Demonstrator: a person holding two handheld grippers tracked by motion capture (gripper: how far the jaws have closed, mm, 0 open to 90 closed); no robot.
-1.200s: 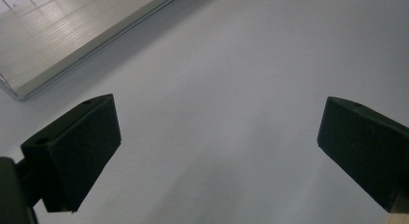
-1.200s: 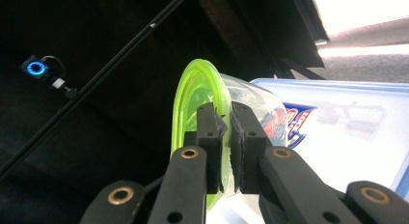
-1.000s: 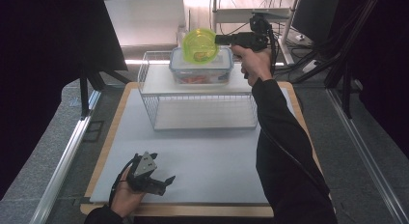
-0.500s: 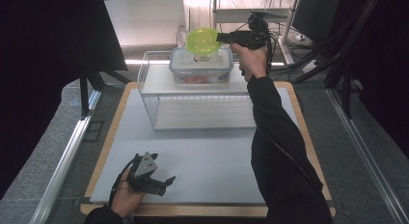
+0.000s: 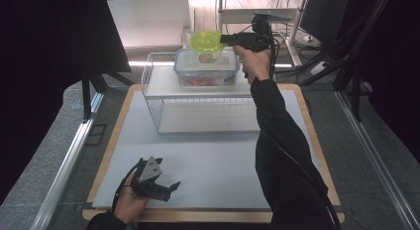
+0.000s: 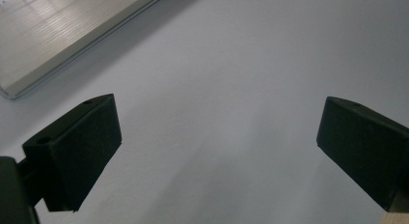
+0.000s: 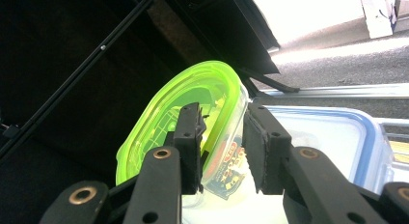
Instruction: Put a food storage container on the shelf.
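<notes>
A small clear container with a lime-green lid [image 5: 207,40] [image 7: 183,96] leans tilted over a larger clear box with a blue-rimmed lid [image 5: 205,66] [image 7: 328,137]. That box stands on top of a white wire rack [image 5: 198,108]. My right gripper [image 5: 223,40] [image 7: 222,110] reaches in level from the right. Its jaws have just been opening and stand on either side of the green-lidded container, with no firm press visible. My left gripper [image 5: 171,186] [image 6: 219,122] rests open near the table's front left over the bare white mat [image 6: 241,64], nothing between its jaws.
The wire rack has a lower shelf and sits at the back middle of the wood-edged table [image 5: 317,141]. Red items show inside the blue-lidded box. Black frame posts [image 5: 89,86] and cables stand at the sides and back.
The green-lidded container has tipped from facing the camera to lying flatter over the blue-lidded box. The right hand shifted slightly up and back. The left gripper has stayed put.
</notes>
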